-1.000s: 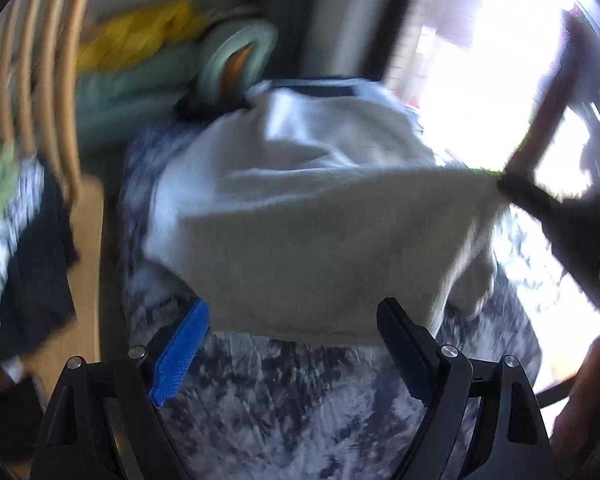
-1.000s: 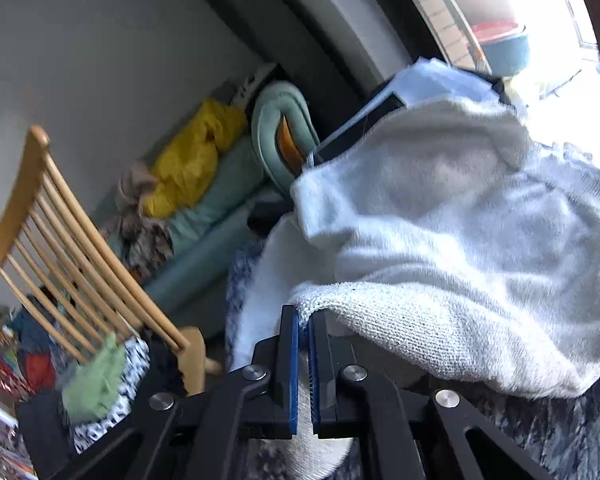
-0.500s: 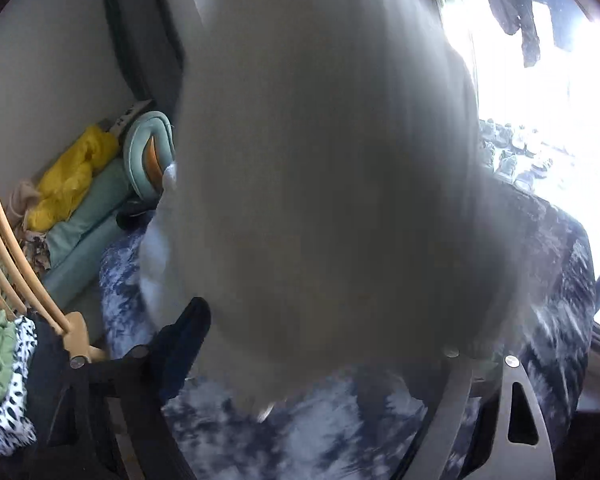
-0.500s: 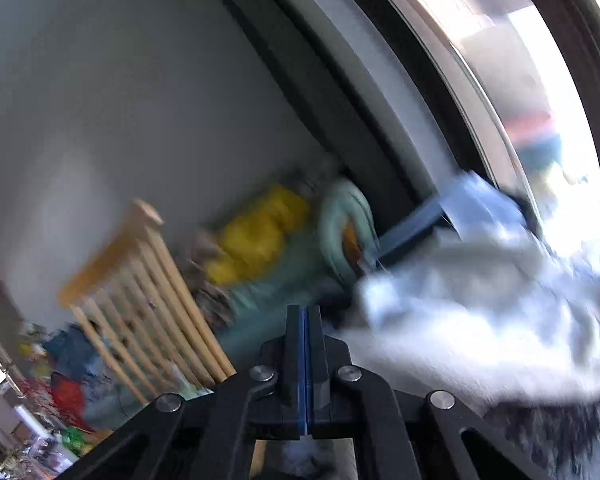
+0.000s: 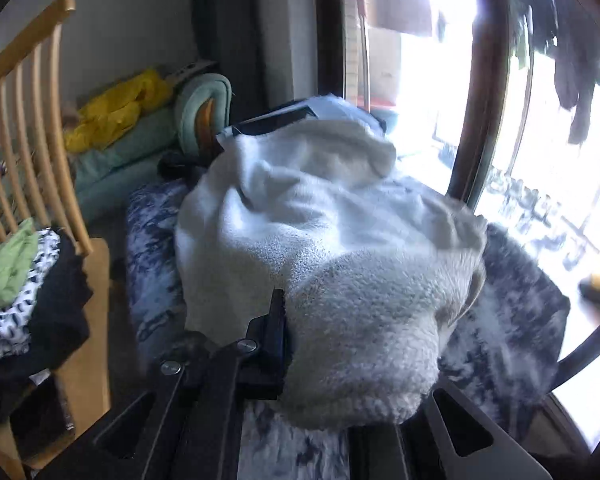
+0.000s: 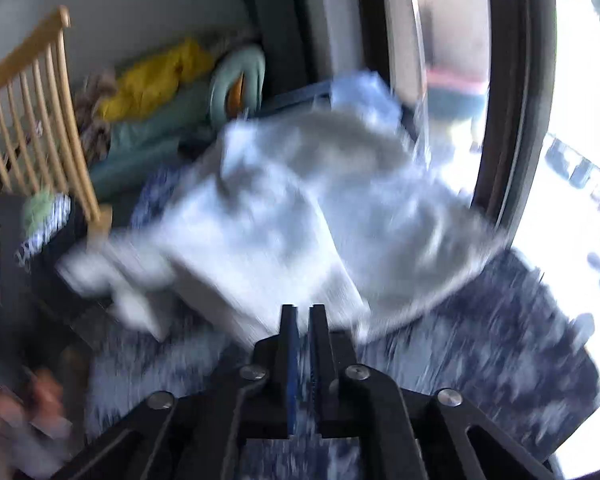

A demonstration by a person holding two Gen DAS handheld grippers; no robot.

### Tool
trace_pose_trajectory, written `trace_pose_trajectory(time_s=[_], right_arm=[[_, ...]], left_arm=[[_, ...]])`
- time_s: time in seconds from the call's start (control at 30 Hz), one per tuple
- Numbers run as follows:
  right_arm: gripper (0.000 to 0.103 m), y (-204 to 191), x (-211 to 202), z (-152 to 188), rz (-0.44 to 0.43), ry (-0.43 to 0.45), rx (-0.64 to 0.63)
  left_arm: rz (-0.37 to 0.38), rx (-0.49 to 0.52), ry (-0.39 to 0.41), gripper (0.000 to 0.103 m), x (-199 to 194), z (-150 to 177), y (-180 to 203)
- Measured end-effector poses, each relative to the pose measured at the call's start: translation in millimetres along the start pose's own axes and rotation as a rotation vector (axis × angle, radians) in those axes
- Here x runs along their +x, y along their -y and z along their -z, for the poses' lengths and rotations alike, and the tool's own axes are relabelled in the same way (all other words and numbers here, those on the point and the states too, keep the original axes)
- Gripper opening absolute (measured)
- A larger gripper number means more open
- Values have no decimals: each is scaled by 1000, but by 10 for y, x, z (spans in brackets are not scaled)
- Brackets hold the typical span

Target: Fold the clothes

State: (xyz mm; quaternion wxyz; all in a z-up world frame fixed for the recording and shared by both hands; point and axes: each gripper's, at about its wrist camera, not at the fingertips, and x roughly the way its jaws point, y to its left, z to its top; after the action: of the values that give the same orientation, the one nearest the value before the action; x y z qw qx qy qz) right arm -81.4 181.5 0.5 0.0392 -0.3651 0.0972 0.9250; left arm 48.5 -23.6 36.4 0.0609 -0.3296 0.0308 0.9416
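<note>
White terry cloth, a thick fleecy garment [image 5: 320,240], lies heaped on the blue-and-white mottled blanket [image 5: 512,320]. The left gripper [image 5: 288,332] is clamped on its near fold, likely to carry that edge over. The right gripper [image 6: 303,344], nothing between its jaws, is opening, probably for another hold.

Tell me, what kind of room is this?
Probably a lived-in room at home, perhaps a bedroom. A white towel lies heaped on a blue-and-white mottled cover, folded clothes are stacked on a wooden chair, and bedding is piled by a big window.
</note>
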Motion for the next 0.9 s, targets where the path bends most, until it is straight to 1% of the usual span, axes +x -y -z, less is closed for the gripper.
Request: trace_pose_trajectory(time_s=[0.03, 0.07, 0.1, 0.13, 0.17, 0.2, 0.3, 0.33, 0.37, 0.4, 0.47, 0.53, 0.6, 0.63, 0.7, 0.73, 0.77, 0.83, 0.87, 0.9], right_arm=[[15, 16, 87, 65, -11, -22, 0], [20, 52, 149, 99, -47, -45, 27], [26, 90, 210, 130, -86, -67, 57], [28, 128, 270, 161, -126, -90, 87], [31, 162, 297, 179, -146, -98, 113], [36, 199, 330, 190, -152, -110, 131], [39, 329, 424, 214, -95, -148, 152], [40, 391, 455, 225, -71, -161, 164], [44, 474, 487, 247, -51, -175, 177], [48, 573, 532, 271, -28, -191, 192], [50, 854, 660, 283, 32, -230, 247], [51, 1155, 797, 301, 83, -277, 318], [51, 1524, 988, 366, 100, -337, 429], [51, 1636, 1046, 395, 120, -356, 461], [51, 1796, 1181, 444, 195, -392, 463], [52, 1804, 1208, 431, 194, -390, 453], [56, 1803, 1231, 413, 189, -385, 443], [56, 1801, 1277, 378, 179, -375, 423], [48, 1757, 1308, 341, 161, -373, 400], [34, 1696, 1360, 304, 135, -376, 374]], left_arm=[[7, 13, 16, 7, -138, -30, -23], [8, 39, 21, 7, -293, -45, -27], [4, 80, 26, 7, -473, -46, -26], [-5, 121, 16, 7, -618, -29, -17], [-16, 162, 3, 7, -754, -8, -7], [-30, 193, -14, 7, -873, 30, -11], [-72, 274, -65, 7, -1209, 172, -46], [-79, 302, -90, 7, -1328, 273, -66], [-80, 321, -108, 8, -1400, 344, -91], [-80, 329, -127, 8, -1476, 449, -133], [-84, 323, -163, 8, -1517, 614, -205], [-97, 308, -212, 8, -1445, 740, -270], [-112, 288, -255, 8, -1349, 844, -335], [-117, 272, -268, 8, -1290, 867, -373], [-114, 240, -283, 8, -1212, 894, -428], [-112, 226, -283, 8, -1172, 896, -458], [-112, 220, -280, 8, -1156, 894, -473], [-109, 213, -272, 8, -1142, 879, -473], [-109, 213, -269, 8, -1147, 876, -454], [-106, 212, -262, 8, -1144, 866, -441]])
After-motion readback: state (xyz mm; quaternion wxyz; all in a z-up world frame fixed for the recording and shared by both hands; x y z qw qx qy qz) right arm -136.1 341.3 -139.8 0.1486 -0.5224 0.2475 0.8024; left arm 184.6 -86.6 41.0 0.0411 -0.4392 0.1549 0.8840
